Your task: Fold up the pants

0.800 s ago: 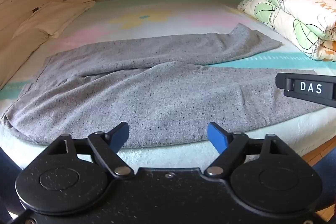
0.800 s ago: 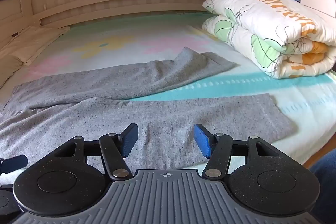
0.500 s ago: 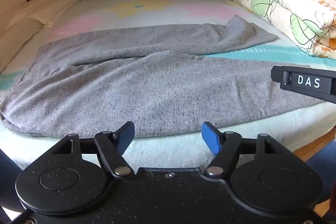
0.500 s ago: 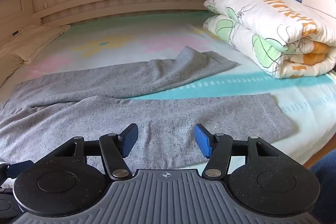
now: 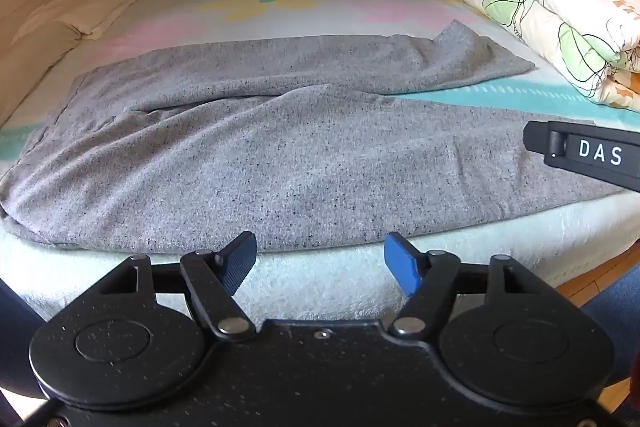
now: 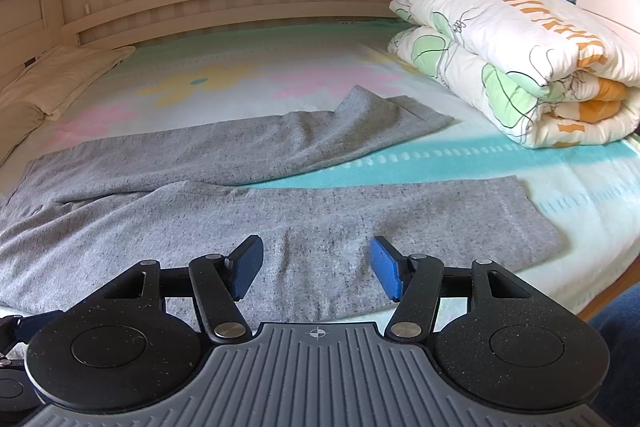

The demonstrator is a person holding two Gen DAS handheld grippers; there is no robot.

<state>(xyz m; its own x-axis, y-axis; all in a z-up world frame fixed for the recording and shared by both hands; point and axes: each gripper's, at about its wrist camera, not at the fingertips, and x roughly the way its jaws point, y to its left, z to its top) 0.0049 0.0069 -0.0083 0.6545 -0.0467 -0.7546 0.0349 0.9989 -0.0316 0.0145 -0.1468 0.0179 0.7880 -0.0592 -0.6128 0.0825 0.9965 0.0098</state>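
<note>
Grippers hover at the near edge of a bed point(image 5: 320, 291), both tilted down toward grey pants point(image 5: 280, 163) spread flat across the sheet. In the left-wrist view the left gripper point(image 5: 320, 261), at 6 o'clock, holds its jaws apart with nothing between them, just short of the near hem; over the past second it has dropped closer to the fabric, which now fills more of the frame. The right gripper point(image 6: 317, 269), jaws likewise apart and empty, hangs over the near leg, little changed. Beyond, the far leg point(image 6: 280, 143) angles toward 1 o'clock with its cuff turned up. A folded quilt point(image 6: 520, 67) sits at 2 o'clock, a pillow point(image 6: 60, 75) at 10 o'clock. Folding has not begun; a first grasp on the near edge looks likely.
</note>
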